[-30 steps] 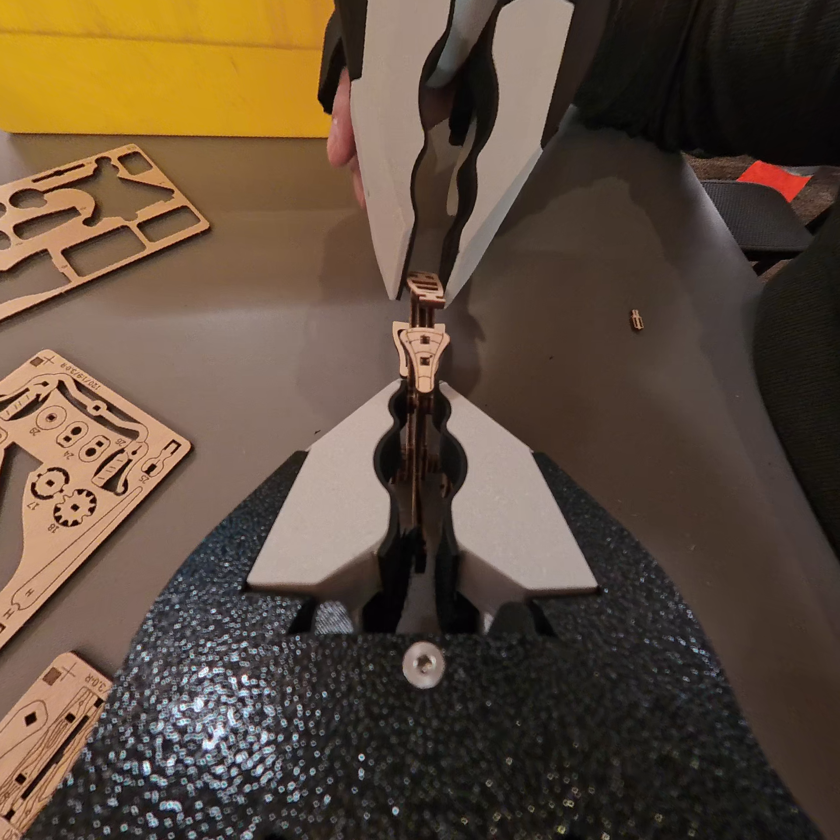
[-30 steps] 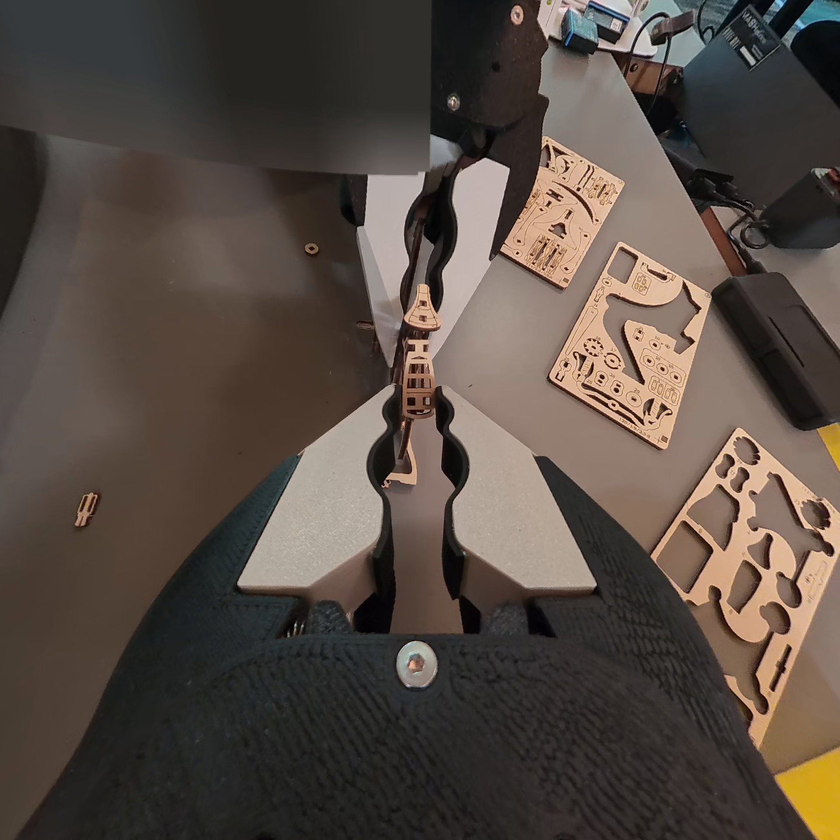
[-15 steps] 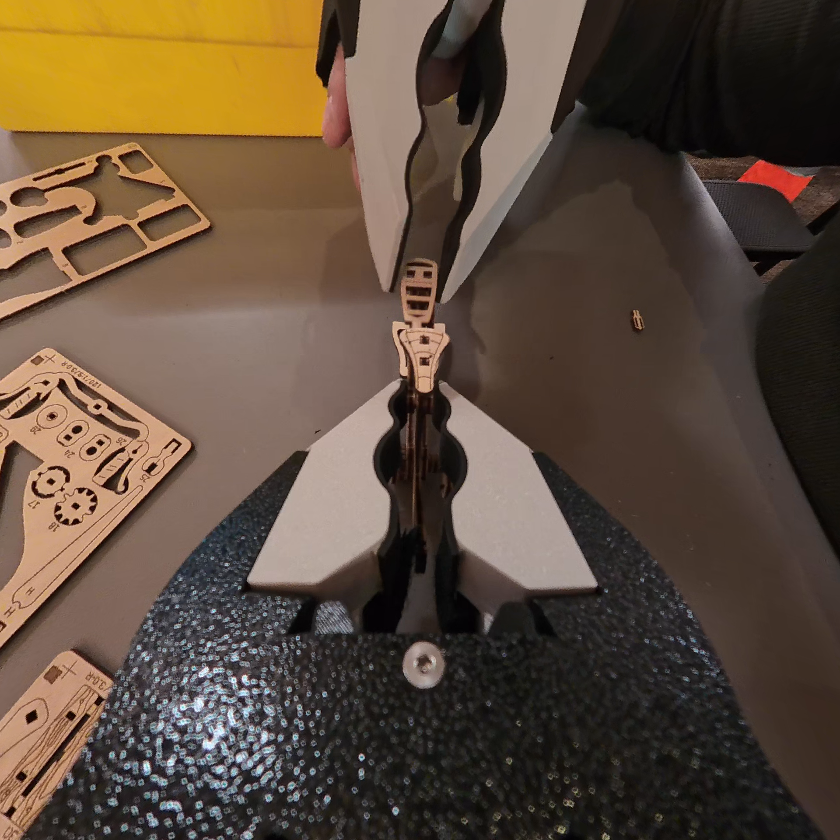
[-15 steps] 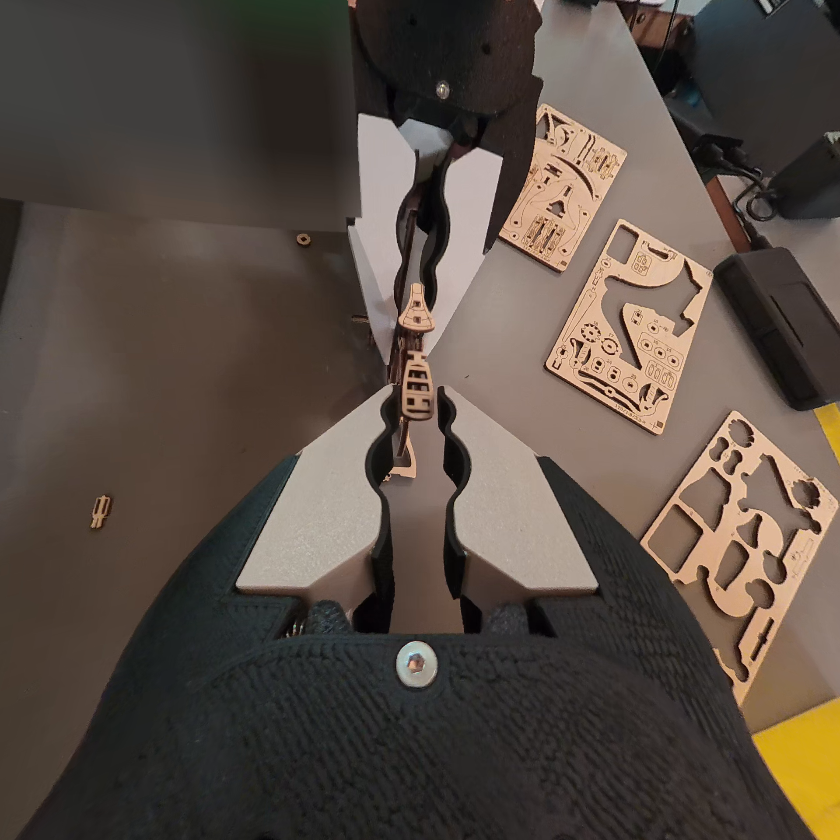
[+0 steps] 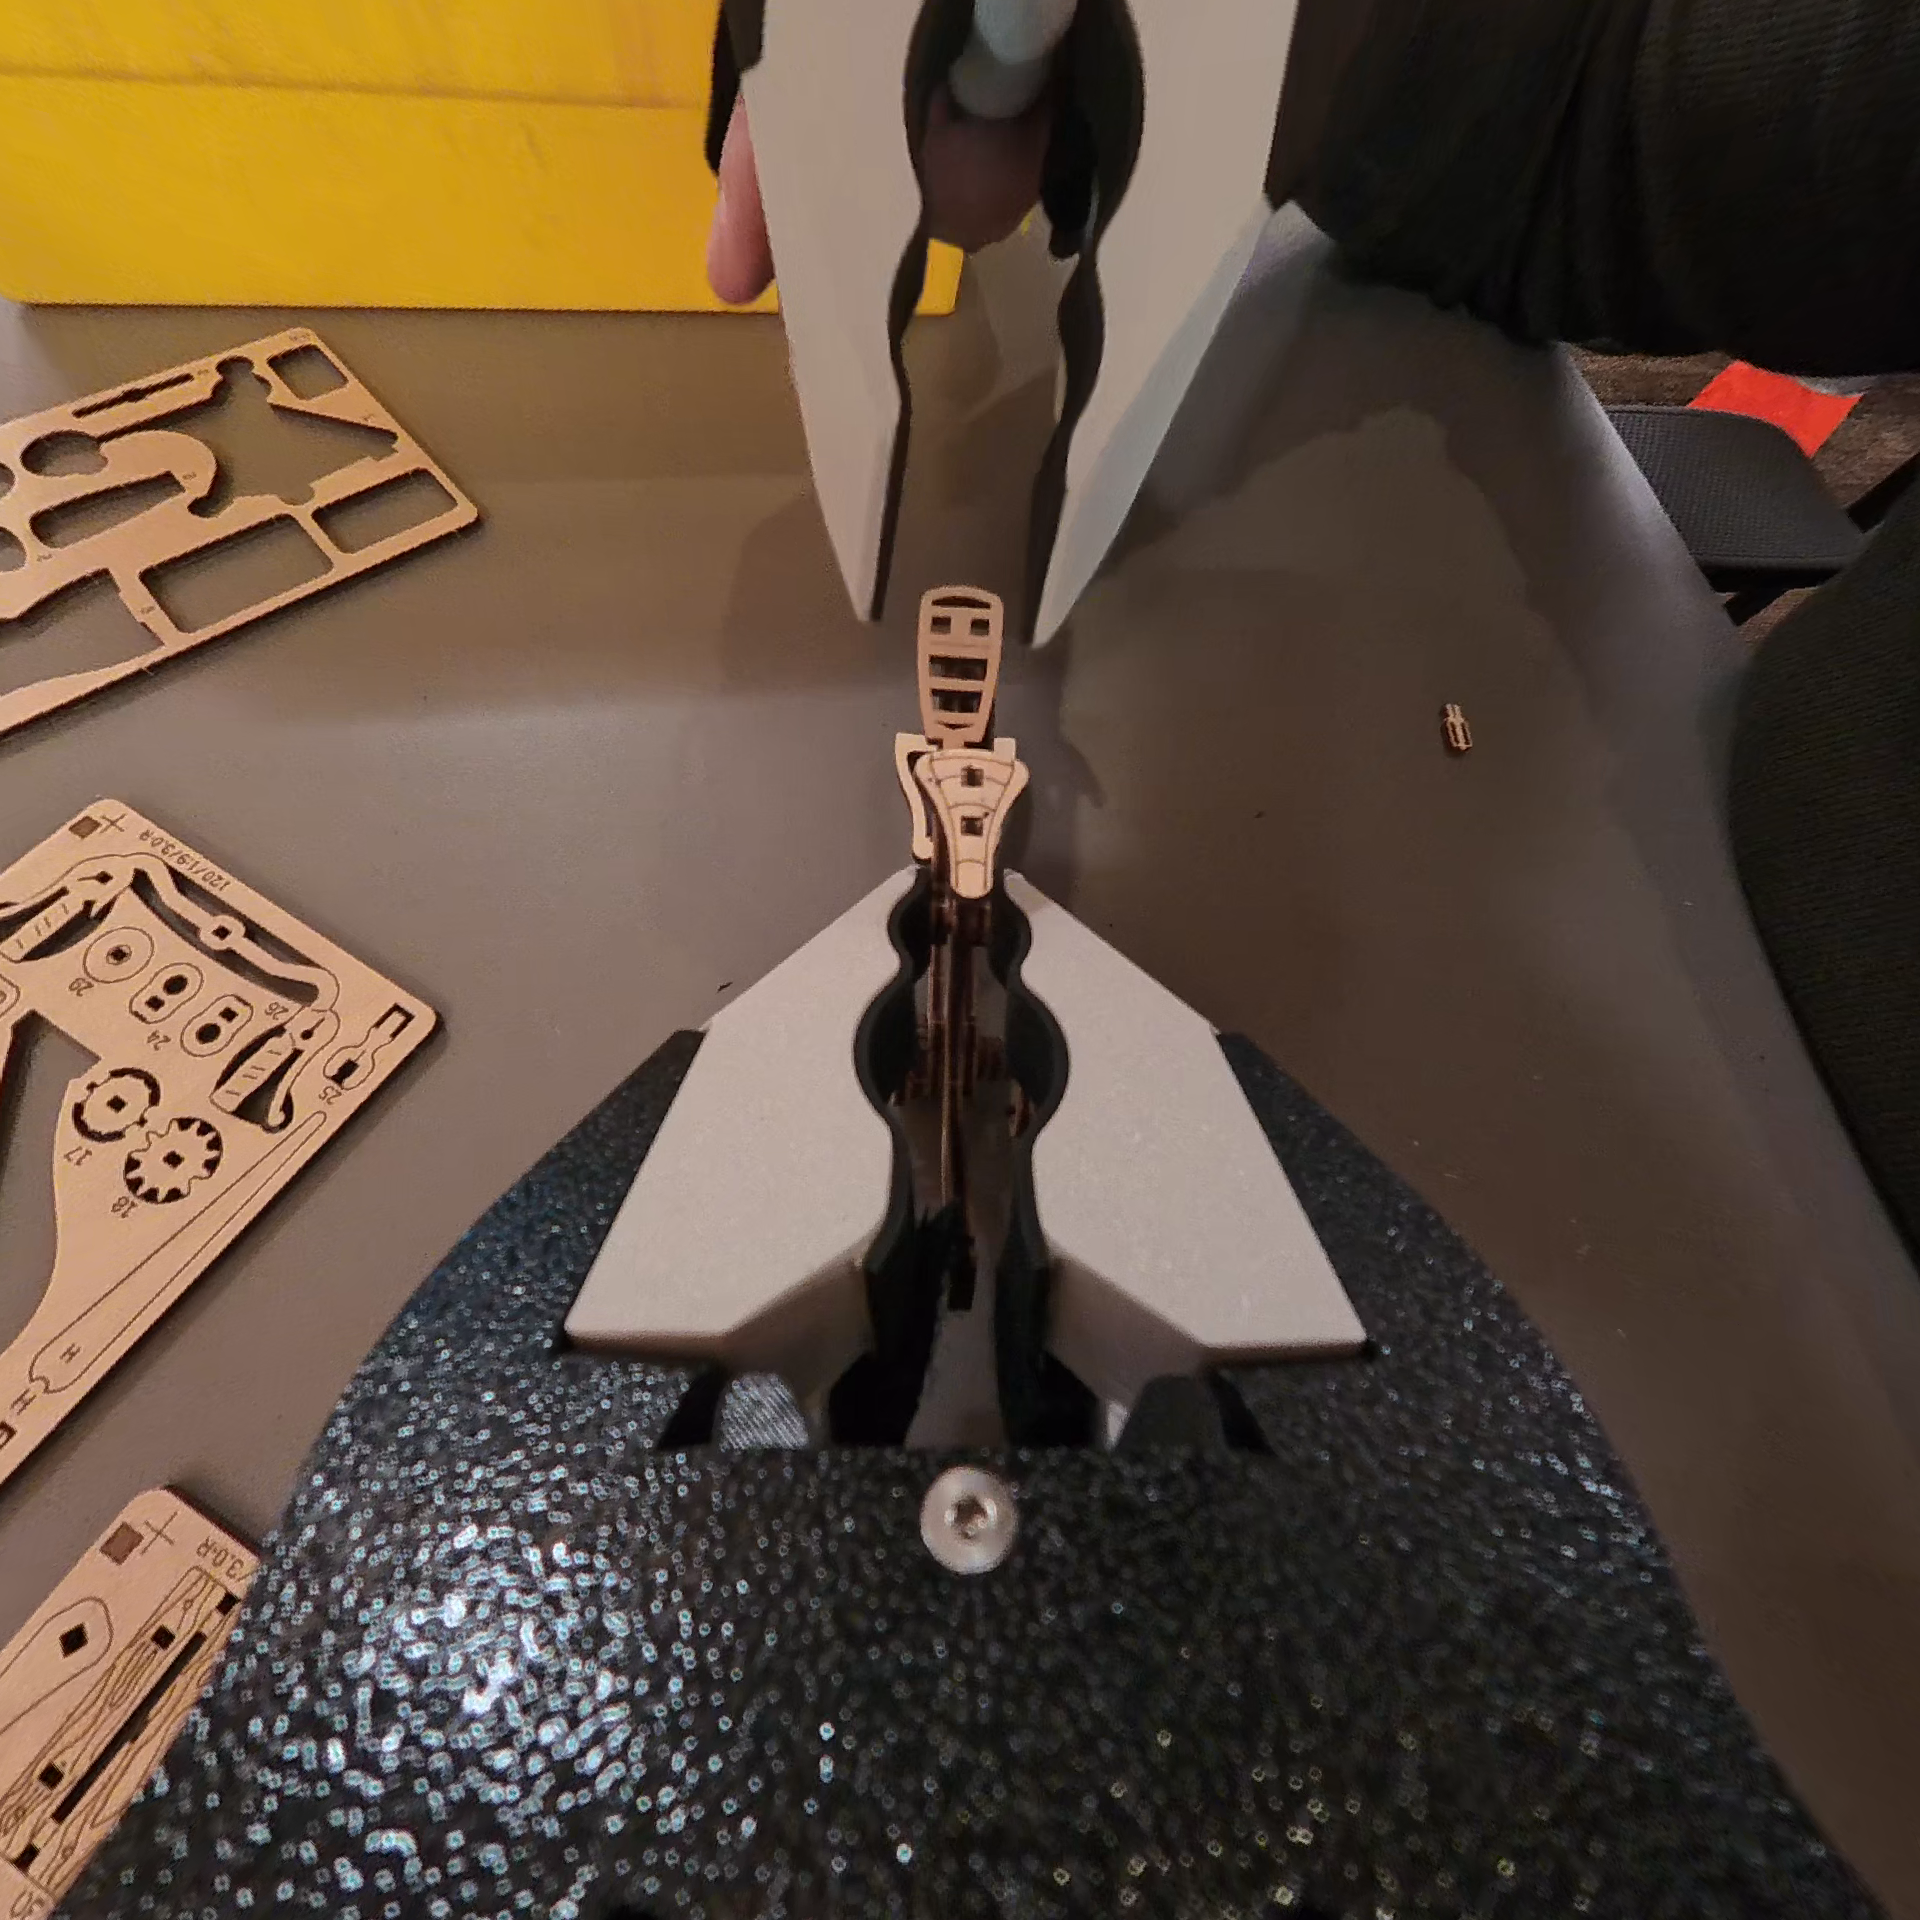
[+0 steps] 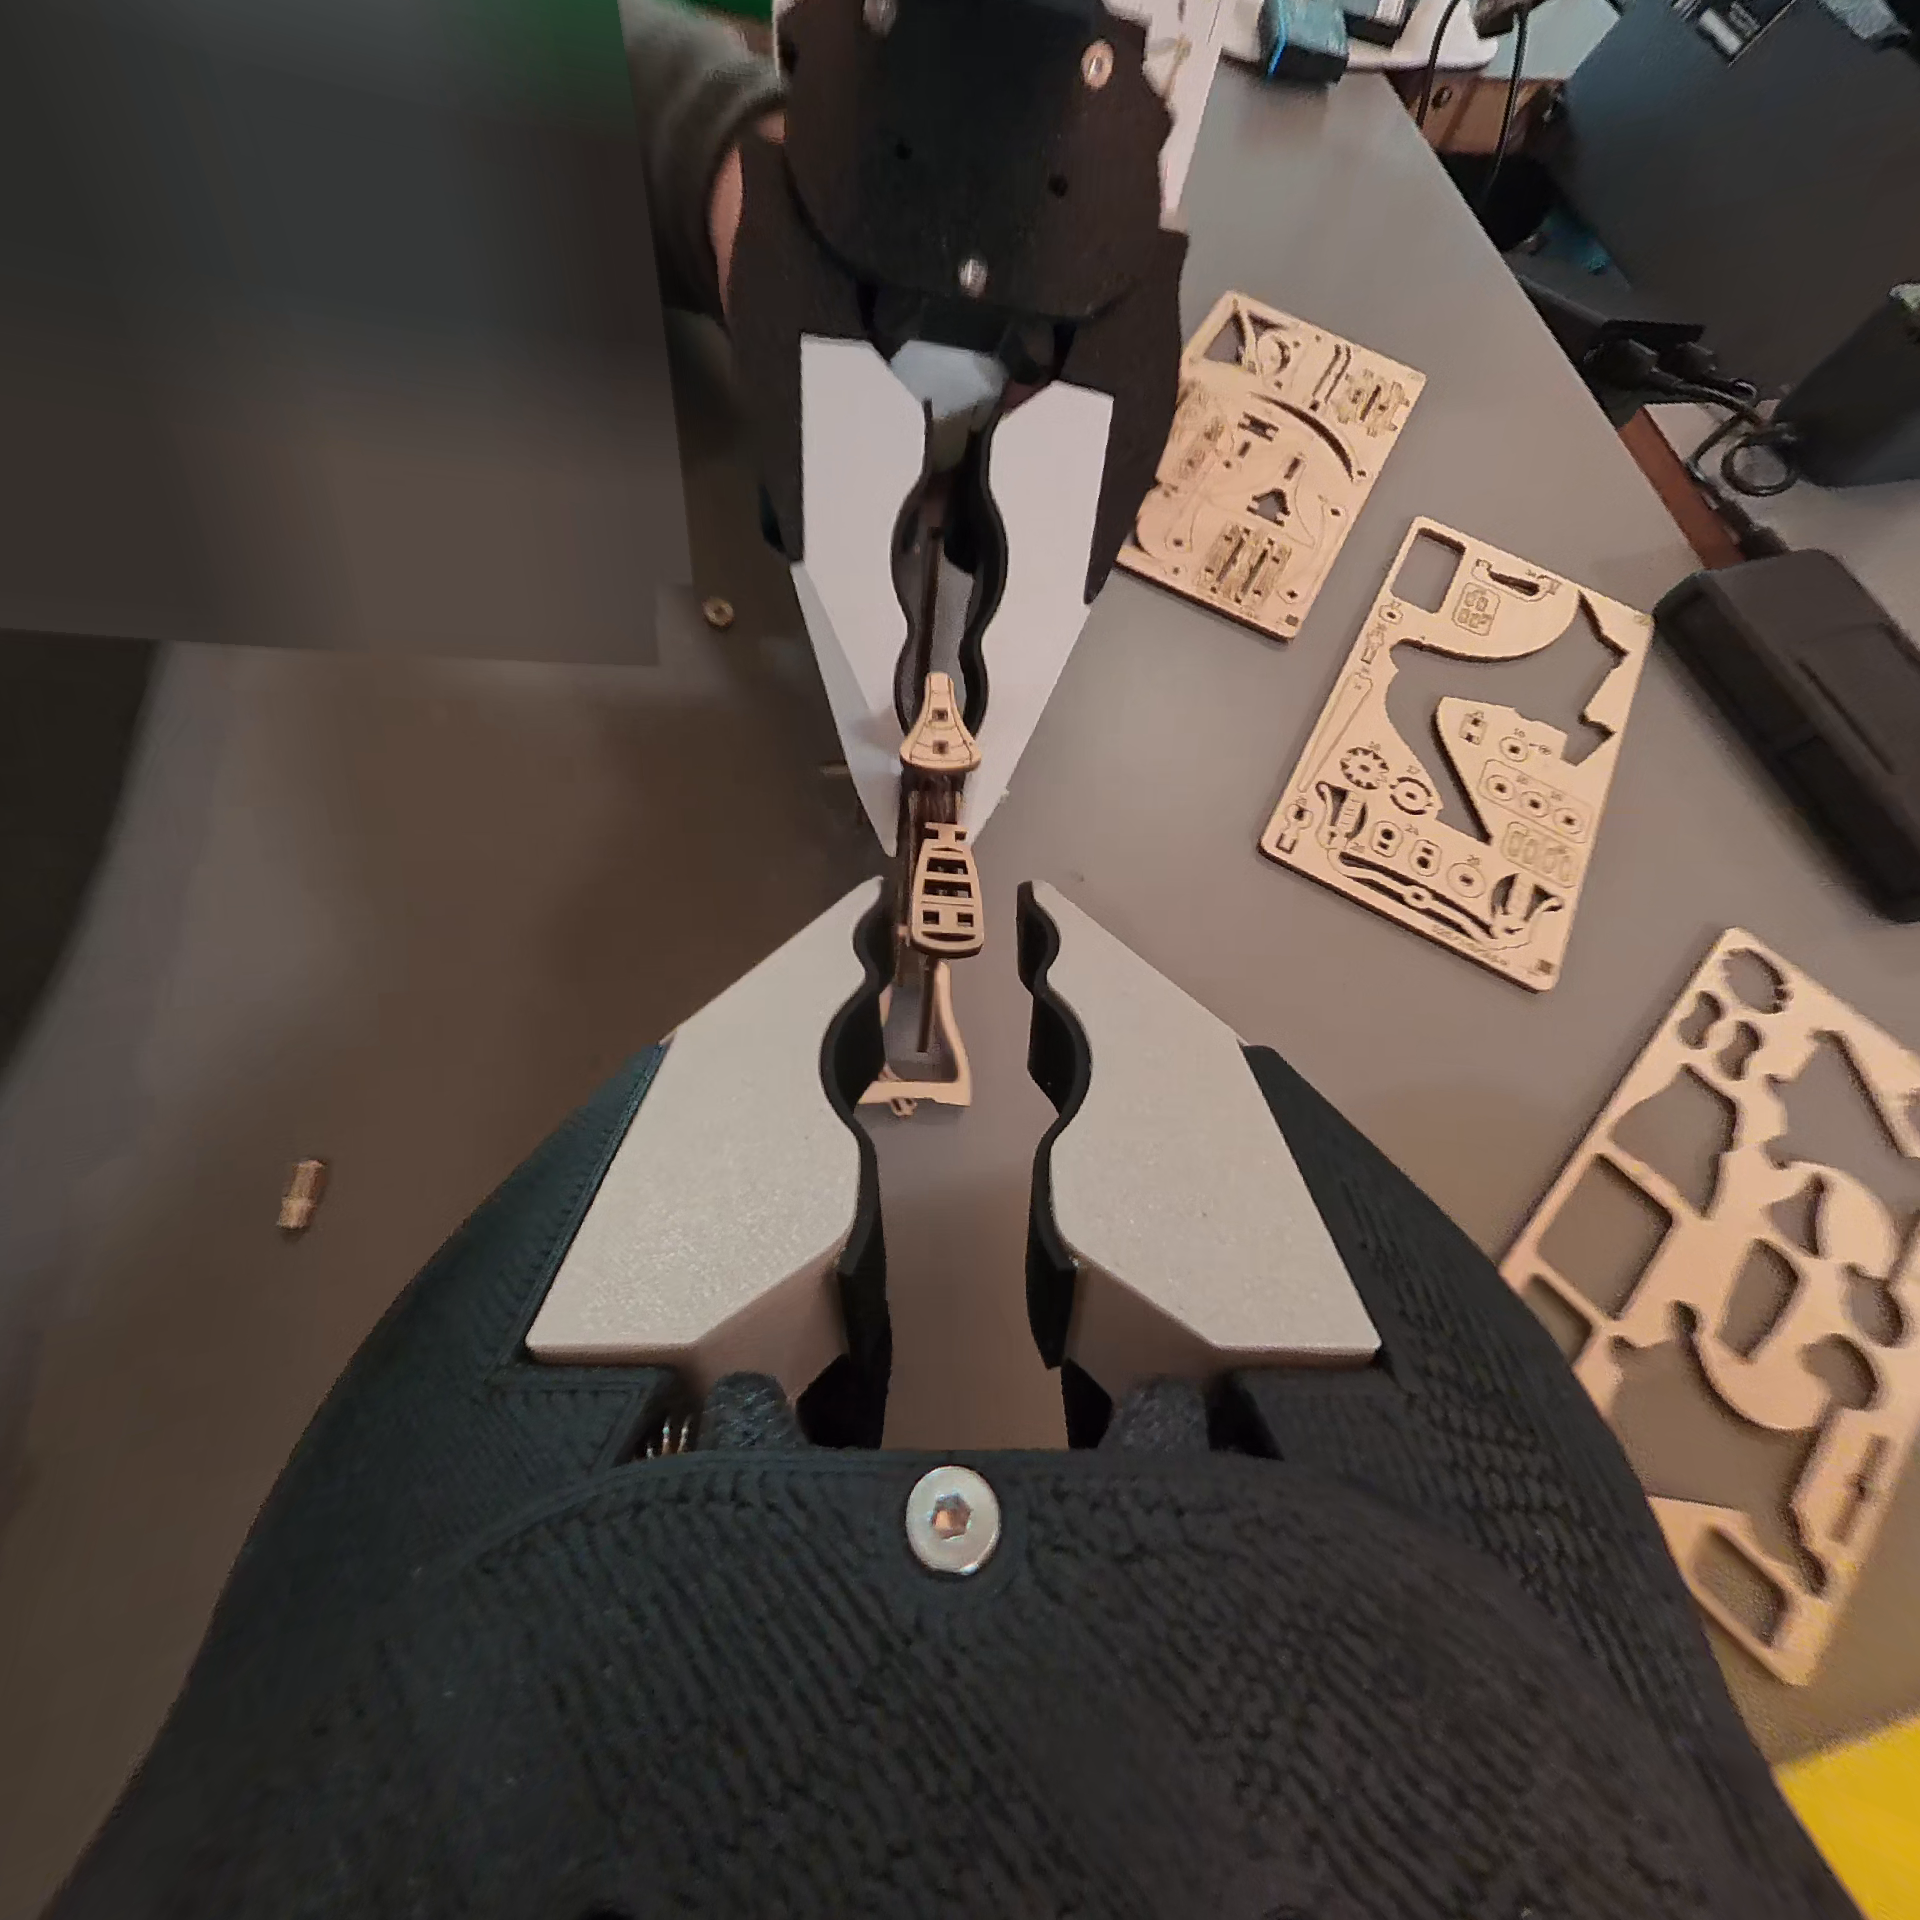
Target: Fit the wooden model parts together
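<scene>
In the left wrist view, the left gripper [image 5: 961, 894] pinches the wooden model [image 5: 961, 821] upright above the grey desk [image 5: 623, 831]. The right gripper [image 5: 956, 623], pressed on the model's slotted top piece [image 5: 961, 665] a second ago, has spread and now straddles it without touching. Punched sheets [image 5: 187, 1039] lie to the left.

In the right wrist view, the right gripper [image 6: 951, 904] stands spread wider than before, the slotted piece [image 6: 943, 899] free between its fingers [image 6: 727, 1174]. A small loose part [image 6: 301, 1195] lies apart on the desk.
</scene>
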